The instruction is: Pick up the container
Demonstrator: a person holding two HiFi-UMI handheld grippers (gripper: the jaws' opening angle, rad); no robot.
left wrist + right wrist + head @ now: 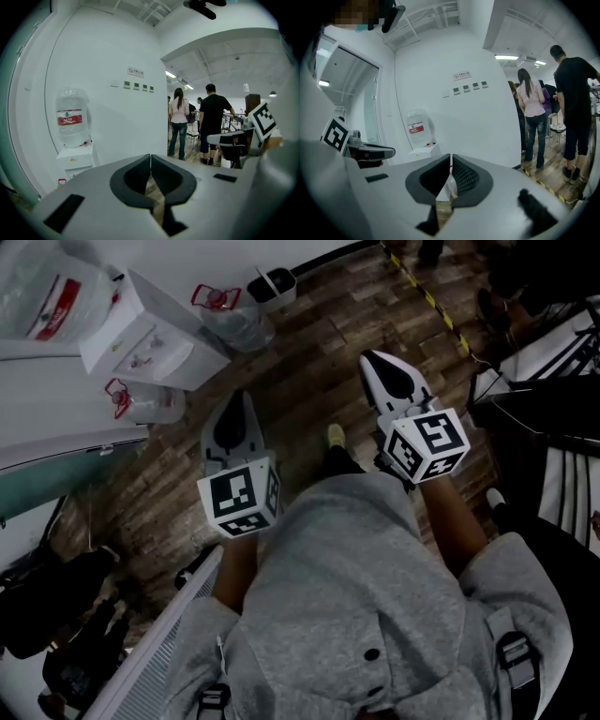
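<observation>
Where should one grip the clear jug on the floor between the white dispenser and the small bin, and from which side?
Probably the red handle of the jug: a thin loop jaws can close on; the round body looks too wide. Come from above, on the dispenser side.

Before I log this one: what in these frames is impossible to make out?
- Which container is meant: head view shows a clear bottle on the floor and a small bin; nothing singles one out.
- Small bin's contents: too dark inside, head view.
- Wall sign: print too small, left gripper view.
- Dispenser bottle: cut off by head view's left edge.
</observation>
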